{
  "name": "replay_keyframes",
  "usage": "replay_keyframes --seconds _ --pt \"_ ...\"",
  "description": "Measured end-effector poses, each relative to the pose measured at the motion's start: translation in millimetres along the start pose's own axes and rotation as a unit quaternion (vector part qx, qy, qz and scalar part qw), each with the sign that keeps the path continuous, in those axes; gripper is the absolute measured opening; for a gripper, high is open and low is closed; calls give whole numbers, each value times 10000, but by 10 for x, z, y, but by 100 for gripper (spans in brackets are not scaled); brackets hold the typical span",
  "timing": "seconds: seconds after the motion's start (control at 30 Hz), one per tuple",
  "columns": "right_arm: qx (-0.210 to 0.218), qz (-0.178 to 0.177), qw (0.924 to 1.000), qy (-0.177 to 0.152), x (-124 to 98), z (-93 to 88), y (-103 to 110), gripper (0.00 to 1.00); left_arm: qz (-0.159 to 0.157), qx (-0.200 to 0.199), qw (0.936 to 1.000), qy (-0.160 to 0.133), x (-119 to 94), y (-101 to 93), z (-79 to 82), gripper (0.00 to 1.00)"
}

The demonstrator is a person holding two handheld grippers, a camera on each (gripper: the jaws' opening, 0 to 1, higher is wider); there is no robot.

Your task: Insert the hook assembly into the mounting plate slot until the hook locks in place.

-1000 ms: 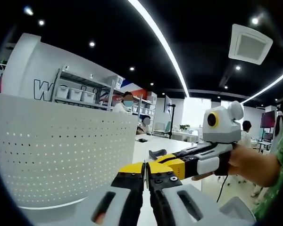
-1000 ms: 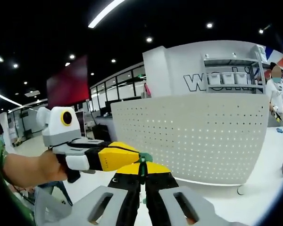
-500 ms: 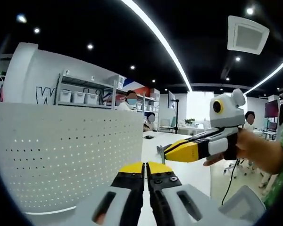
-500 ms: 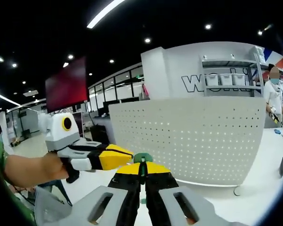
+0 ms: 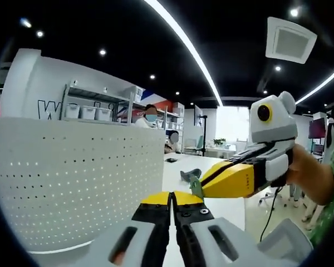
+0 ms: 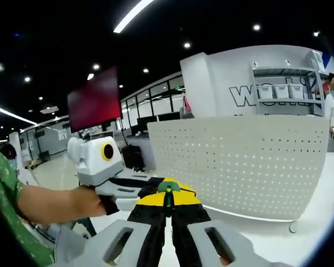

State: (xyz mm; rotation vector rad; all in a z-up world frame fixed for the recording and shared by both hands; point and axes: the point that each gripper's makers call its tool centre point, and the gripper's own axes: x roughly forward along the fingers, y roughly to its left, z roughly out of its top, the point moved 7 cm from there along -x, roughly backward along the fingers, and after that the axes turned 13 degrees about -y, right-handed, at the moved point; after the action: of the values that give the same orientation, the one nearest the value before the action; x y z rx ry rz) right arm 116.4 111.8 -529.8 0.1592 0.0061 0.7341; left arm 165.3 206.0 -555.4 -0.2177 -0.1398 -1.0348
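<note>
I hold both tongs raised before the perforated mounting plate [image 6: 239, 164] standing on the white surface [image 6: 300, 239]; my right tongs [image 6: 168, 196] pinch the green hook assembly [image 6: 168, 187] at their tips; my left tongs [image 5: 171, 196] are pressed together, beside the hook.

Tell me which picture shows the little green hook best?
The right gripper view. There the green hook pokes out between the right gripper's shut jaws, facing the camera. In the left gripper view, a small grey-green bit shows at the tip of the right gripper, seen from the side.
</note>
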Motion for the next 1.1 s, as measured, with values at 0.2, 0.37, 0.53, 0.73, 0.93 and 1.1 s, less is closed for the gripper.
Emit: replay_keyframes --seconds 0.2,0.37,0.53,0.73,0.93,1.1 --pt "9 7 10000 -41 6 6 -7 1 42 -120 9999 10 5 2 -9 1" --pt "12 2 10000 -92 -1 13 -13 0 4 -5 10000 -66 22 7 7 2" --pt "-17 -12 9999 -119 -7 26 -18 0 -27 286 9996 -66 12 11 38 2" --pt "-47 -173 9996 -205 -58 79 -104 0 72 338 9994 -32 -37 61 41 6" --pt "-201 -405 9987 -222 -111 131 -199 0 -17 364 9993 -47 -57 29 51 13" --pt "-203 -467 9984 -252 -148 160 -242 0 -97 399 9992 -18 -62 -13 44 19"
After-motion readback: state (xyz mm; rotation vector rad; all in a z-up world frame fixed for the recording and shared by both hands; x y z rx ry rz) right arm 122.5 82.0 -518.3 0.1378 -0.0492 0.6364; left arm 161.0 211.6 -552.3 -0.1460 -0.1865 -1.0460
